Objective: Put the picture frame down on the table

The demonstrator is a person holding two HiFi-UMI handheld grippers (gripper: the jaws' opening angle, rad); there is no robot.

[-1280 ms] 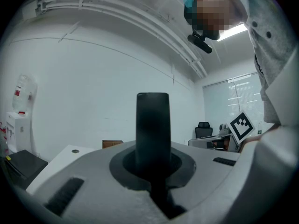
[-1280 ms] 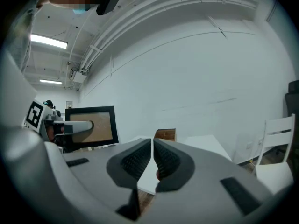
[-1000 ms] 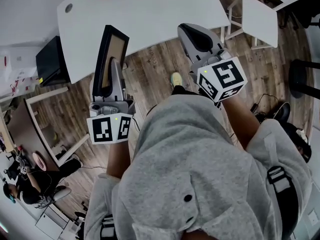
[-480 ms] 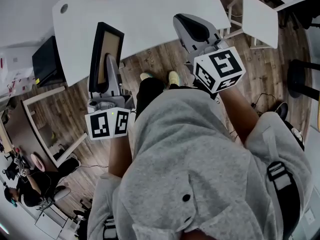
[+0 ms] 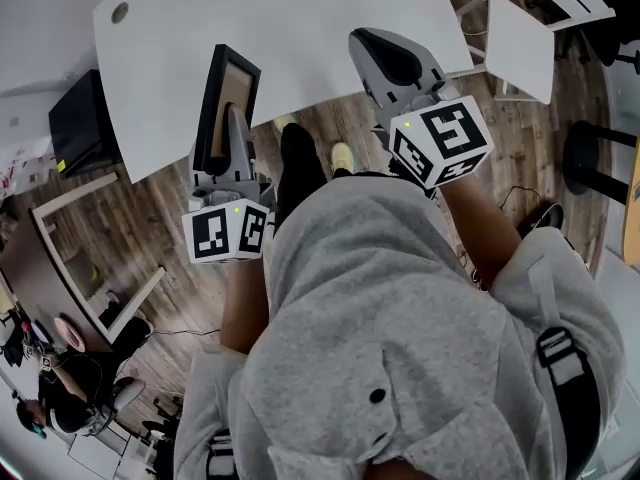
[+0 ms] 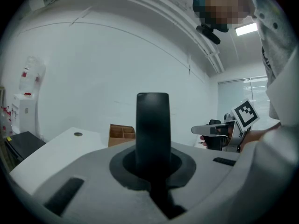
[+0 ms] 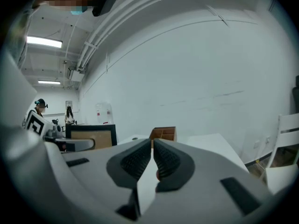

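The picture frame [image 5: 225,103] is black with a tan board inside and stands upright on its edge, gripped low down by my left gripper [image 5: 229,128], which is shut on it. In the left gripper view the frame [image 6: 153,125] shows edge-on as a dark upright bar between the jaws. It hangs over the near edge of the white table [image 5: 300,18]. My right gripper [image 5: 388,60] is shut and empty, level with the frame and to its right. In the right gripper view its pads [image 7: 135,161] nearly meet, and the frame [image 7: 91,136] shows at left.
A brown wooden organiser [image 6: 122,133] sits at the table's far side. A white chair [image 5: 520,28] stands right of the table, and a black box [image 5: 75,123] stands left of it. There is a wood floor below. Two people [image 7: 39,107] stand far off.
The person has stepped toward the table. The frame in the left gripper and the right gripper's tip now reach over the table's near edge.
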